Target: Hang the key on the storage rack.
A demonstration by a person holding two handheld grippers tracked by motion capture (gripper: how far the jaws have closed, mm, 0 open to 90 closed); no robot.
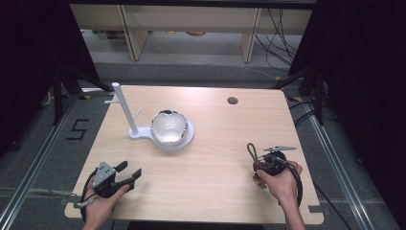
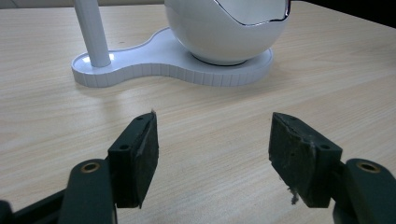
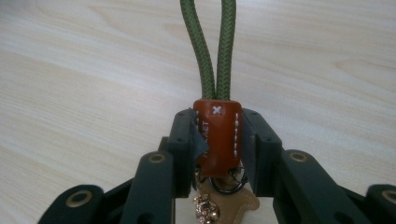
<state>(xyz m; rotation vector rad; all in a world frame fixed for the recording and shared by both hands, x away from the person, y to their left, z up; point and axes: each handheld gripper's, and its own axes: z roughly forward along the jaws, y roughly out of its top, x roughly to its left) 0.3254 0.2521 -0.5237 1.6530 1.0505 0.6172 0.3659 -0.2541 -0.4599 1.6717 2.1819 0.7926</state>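
Note:
A white stand (image 1: 143, 134) (image 2: 154, 65) with an upright peg post (image 1: 123, 108) (image 2: 92, 32) and a glossy egg-shaped bowl (image 1: 168, 126) (image 2: 229, 28) sits at the table's middle left. My right gripper (image 1: 261, 160) (image 3: 217, 140) at the front right is shut on a keychain (image 3: 217, 137): its pads squeeze the red-brown leather tab, and the olive cord loop (image 3: 209, 46) (image 1: 251, 149) sticks out ahead. A ring and small charms (image 3: 208, 207) hang under the tab. My left gripper (image 1: 130, 171) (image 2: 212, 149) rests open at the front left, pointing at the stand, nothing between its pads.
A round cable hole (image 1: 232, 100) marks the wooden table (image 1: 225, 139) at the back right. Black frame legs and cables stand on the floor beyond both far corners.

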